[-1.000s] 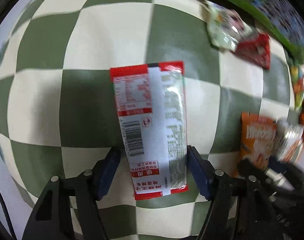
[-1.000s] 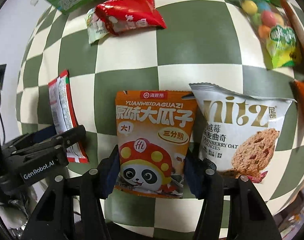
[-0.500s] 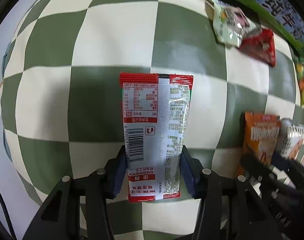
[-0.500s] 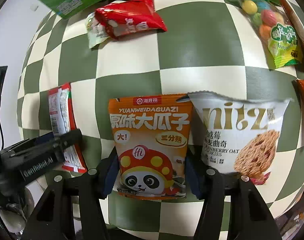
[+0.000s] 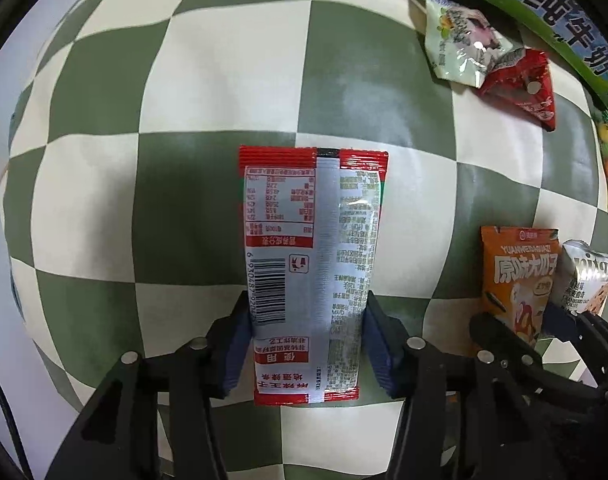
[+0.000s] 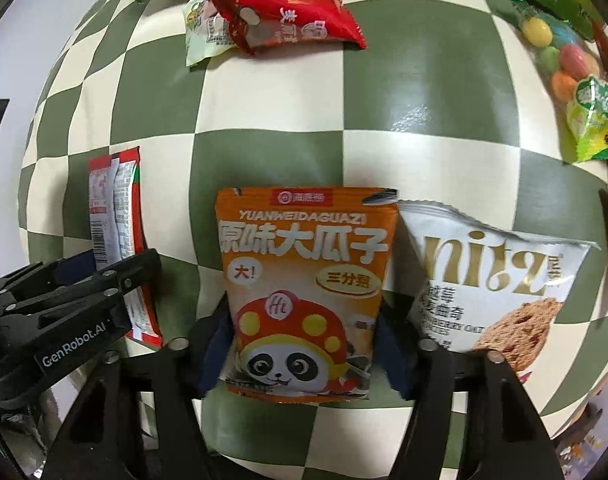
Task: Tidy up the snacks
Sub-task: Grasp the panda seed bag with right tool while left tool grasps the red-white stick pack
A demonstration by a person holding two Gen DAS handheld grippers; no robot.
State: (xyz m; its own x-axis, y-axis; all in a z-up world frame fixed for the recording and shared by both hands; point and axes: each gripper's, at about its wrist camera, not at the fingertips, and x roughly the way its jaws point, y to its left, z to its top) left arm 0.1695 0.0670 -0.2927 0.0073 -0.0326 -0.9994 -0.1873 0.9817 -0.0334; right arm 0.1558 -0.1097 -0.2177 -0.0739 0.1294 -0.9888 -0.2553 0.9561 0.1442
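**Snacks gripped in both tools over the checkered counter**

Snacks sit one to each tool. The left tool (image 5: 308, 344) has just been closing and now pinches the red-and-white sachet (image 5: 312, 264) by its two long edges near the lower end, printed back upward, probably so the flat pack stays straight when carried. The right tool (image 6: 299, 354) clamps the orange seed packet (image 6: 304, 292) across its lower half, front side up. Just beside that packet, overlapping its edge, lies the white cookie bag (image 6: 492, 284). Toward the counter's (image 5: 231, 76) far edge rest a red pouch (image 6: 287, 16) on a pale wrapper (image 6: 201, 28), and a candy bag (image 6: 576, 80) at the far right corner, all loose and apparently unsorted.
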